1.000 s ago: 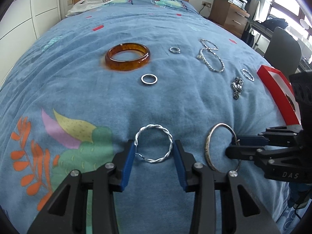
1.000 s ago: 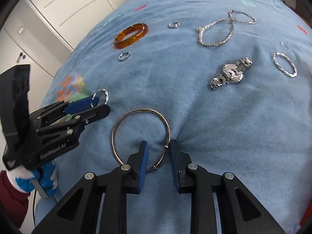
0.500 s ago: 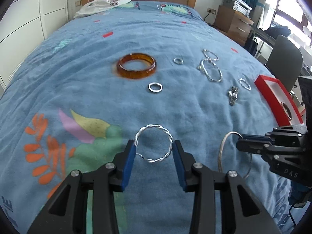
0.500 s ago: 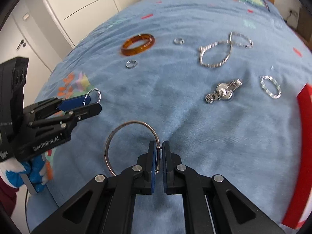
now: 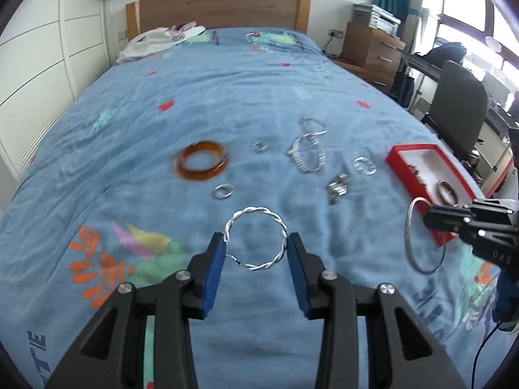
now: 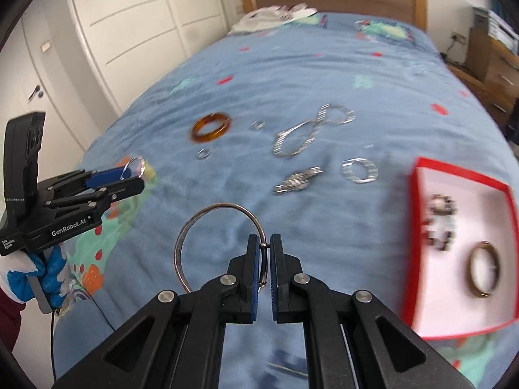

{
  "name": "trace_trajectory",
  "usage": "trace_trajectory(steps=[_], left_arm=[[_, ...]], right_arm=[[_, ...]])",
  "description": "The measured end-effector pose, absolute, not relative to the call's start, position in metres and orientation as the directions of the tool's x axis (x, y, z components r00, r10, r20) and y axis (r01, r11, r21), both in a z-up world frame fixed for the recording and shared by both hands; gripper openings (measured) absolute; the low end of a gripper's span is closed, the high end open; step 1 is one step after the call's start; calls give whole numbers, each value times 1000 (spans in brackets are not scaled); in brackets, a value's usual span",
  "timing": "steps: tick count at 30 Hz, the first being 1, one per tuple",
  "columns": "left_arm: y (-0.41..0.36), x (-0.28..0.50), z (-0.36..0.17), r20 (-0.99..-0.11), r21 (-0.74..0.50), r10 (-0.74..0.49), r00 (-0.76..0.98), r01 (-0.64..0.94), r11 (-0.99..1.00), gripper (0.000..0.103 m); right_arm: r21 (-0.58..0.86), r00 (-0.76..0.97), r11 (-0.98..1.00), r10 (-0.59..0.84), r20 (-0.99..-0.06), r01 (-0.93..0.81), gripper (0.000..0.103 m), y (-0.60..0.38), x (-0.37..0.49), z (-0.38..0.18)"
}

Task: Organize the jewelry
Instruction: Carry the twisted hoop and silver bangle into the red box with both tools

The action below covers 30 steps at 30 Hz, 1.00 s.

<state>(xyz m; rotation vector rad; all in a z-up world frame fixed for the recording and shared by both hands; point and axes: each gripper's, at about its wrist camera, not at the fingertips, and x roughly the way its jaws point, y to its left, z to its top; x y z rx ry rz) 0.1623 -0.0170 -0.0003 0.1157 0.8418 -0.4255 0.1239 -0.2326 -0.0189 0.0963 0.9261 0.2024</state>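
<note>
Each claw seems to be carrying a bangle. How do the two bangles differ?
The left bangle is twisted, bright silver wire; the right bangle is one plain, darker hoop. The left is gripped across its width, the right pinched at one point on its rim. Both are thin metal rings held above the bed.

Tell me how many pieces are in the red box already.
2: a beaded bracelet near the box's left wall, and a brown bangle nearer the camera. Blur could hide something small.
</note>
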Motion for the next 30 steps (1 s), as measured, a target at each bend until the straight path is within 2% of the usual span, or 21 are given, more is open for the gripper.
trace_trajectory(steps=[13, 21, 30], left_arm=[[-155, 145, 31, -704, -143, -491, 514, 575, 806, 36], [-245, 144, 17, -724, -158, -535, 435, 650, 743, 36], [-316, 136, -12, -764, -150, -539, 355, 715, 683, 37]], right_arm=[[110, 621, 990, 30, -783, 90, 7, -375, 69, 15], [106, 602, 981, -13, -799, 163, 7, -438, 64, 2], [124, 552, 976, 5, -834, 178, 7, -479, 82, -35]])
